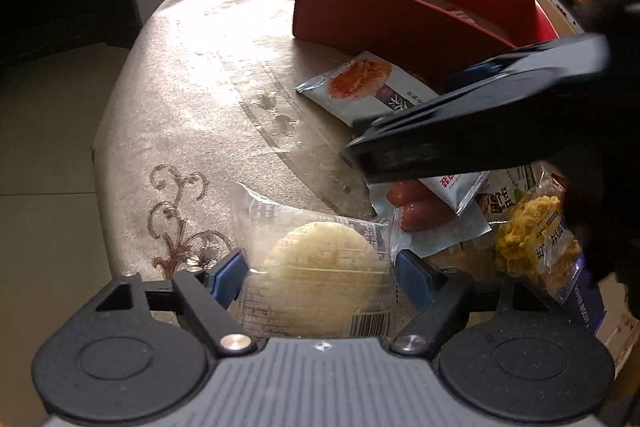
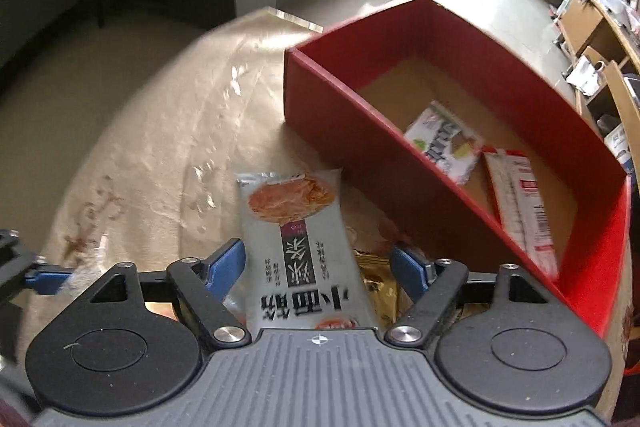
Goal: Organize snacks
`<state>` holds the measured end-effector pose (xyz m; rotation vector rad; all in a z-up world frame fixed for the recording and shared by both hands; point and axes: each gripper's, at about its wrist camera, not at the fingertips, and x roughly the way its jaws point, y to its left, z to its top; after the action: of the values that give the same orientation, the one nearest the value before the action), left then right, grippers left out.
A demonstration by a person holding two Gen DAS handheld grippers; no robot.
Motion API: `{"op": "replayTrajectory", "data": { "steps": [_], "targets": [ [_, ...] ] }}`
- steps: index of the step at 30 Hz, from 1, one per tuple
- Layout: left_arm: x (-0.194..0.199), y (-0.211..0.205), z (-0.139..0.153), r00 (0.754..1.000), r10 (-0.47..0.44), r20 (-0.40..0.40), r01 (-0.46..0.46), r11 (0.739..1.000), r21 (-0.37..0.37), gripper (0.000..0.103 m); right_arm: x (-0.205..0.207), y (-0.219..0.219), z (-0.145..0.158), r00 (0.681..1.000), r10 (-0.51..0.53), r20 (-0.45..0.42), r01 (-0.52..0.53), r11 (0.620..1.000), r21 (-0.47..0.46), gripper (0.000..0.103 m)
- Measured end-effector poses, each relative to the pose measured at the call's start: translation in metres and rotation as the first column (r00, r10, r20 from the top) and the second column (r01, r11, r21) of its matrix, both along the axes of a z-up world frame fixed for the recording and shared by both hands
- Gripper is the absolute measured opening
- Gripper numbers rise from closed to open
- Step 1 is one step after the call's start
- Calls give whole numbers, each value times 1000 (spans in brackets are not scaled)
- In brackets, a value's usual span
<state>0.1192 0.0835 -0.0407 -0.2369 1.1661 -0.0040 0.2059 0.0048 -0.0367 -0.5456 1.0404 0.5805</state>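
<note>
My left gripper (image 1: 320, 269) is open, its blue pads either side of a clear-wrapped round pale pastry (image 1: 320, 267) on the table. My right gripper (image 2: 318, 263) is open over a grey noodle-snack packet (image 2: 298, 227), which also shows in the left wrist view (image 1: 360, 83). The right gripper's body (image 1: 480, 123) crosses the left wrist view above a sausage pack (image 1: 420, 207) and a yellow crispy snack bag (image 1: 536, 239). The red box (image 2: 360, 131) holds two packets, a white-green one (image 2: 444, 139) and a red-white one (image 2: 520, 199).
The table has a beige patterned cloth (image 1: 192, 99). A gold wrapper (image 2: 376, 283) lies under the noodle packet. The red box also shows at the back in the left wrist view (image 1: 380, 15). Shelves and cardboard boxes stand beyond the table.
</note>
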Motion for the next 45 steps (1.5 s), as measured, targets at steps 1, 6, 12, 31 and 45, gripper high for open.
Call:
{"op": "replayTrajectory", "data": {
  "steps": [1, 6, 12, 31, 45],
  "targets": [
    [1, -1, -1, 1000, -8, -3, 8, 1000, 6, 79, 2, 1, -6, 1000, -2, -13, 2, 1000, -8, 80],
    [0, -1, -1, 1000, -13, -10, 13, 1000, 2, 79, -4, -10, -7, 999, -33, -40, 35, 998, 49, 58],
    [-6, -2, 3, 1000, -16, -2, 16, 1000, 4, 75, -28, -44, 23, 993, -110, -32, 113, 984, 140, 53],
    [-22, -29, 5, 998, -55, 20, 53, 994, 98, 84, -135, -113, 6, 967, -198, -159, 222, 964, 149, 65],
    [-16, -39, -11, 998, -68, -19, 70, 985, 160, 88, -138, -111, -10, 968, -192, -163, 210, 972, 104, 74]
  ]
}}
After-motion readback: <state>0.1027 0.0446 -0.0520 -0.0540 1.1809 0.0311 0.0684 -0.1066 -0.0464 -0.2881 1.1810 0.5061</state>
